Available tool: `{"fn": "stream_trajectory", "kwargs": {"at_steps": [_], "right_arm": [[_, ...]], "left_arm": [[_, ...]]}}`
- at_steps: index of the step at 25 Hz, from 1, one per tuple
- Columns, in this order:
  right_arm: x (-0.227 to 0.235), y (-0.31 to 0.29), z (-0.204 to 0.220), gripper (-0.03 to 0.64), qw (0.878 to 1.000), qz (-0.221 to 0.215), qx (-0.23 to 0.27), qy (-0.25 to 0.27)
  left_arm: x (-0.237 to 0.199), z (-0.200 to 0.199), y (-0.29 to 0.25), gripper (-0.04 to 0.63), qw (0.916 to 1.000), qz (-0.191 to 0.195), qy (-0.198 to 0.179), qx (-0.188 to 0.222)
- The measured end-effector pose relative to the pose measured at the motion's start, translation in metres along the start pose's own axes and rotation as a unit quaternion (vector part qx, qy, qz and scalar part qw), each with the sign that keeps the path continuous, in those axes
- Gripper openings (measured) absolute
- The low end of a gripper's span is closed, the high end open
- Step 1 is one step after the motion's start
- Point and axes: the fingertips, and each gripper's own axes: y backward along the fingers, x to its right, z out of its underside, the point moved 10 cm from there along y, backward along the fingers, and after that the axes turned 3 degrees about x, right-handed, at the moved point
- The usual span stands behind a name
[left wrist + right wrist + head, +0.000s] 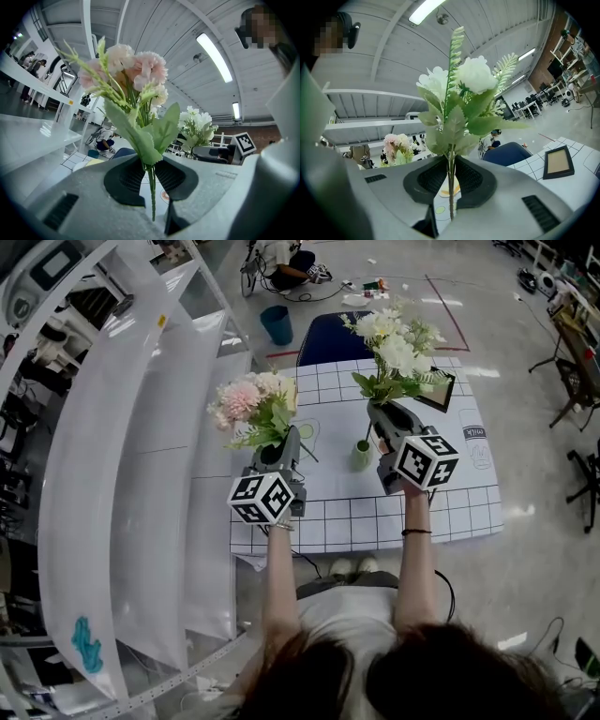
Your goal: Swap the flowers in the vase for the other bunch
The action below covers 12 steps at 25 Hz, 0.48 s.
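Two claws are in use, each clamped on a bunch. The left claw (149, 177) grips the thin green stems of the pink bunch (125, 70), with the stem ends hanging below the pads. The right claw (450, 180) holds the stem of the white bunch (464, 79) the same way. Both bunches stand upright with the heads above the claw; I judge this leaves the blooms uncrushed and the stems pointing down for a vase mouth. The vase (362, 455), small and green, stands on the worktop (450, 507) between the claws, nearer the right one. No flowers show in it, so the swap appears to be at its midpoint. Which bunch came out cannot be established. The worktop carries a white gridded mat, with a dark picture frame (439, 390) at its far right. Beyond lie a dark blue seat (333, 338), a blue bucket (277, 324) and grey floor, where a person (286, 259) sits far off. Long white curved panels (141, 474) run along the left.
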Motion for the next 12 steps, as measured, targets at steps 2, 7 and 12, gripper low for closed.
{"fn": "stream_trajectory", "kwargs": {"at_steps": [2, 7, 12], "right_arm": [[0.0, -0.002, 0.003, 0.051, 1.0, -0.002, -0.006, 0.003], [0.0, -0.004, 0.009, 0.051, 1.0, -0.008, -0.016, 0.014], [-0.002, -0.006, 0.019, 0.051, 0.999, -0.012, -0.027, 0.036]], "left_arm": [[-0.001, 0.0, 0.0, 0.061, 1.0, -0.002, 0.001, 0.0], [-0.002, 0.002, 0.002, 0.061, 1.0, -0.005, 0.005, -0.001], [-0.003, 0.006, 0.003, 0.061, 1.0, -0.005, 0.007, -0.004]]}}
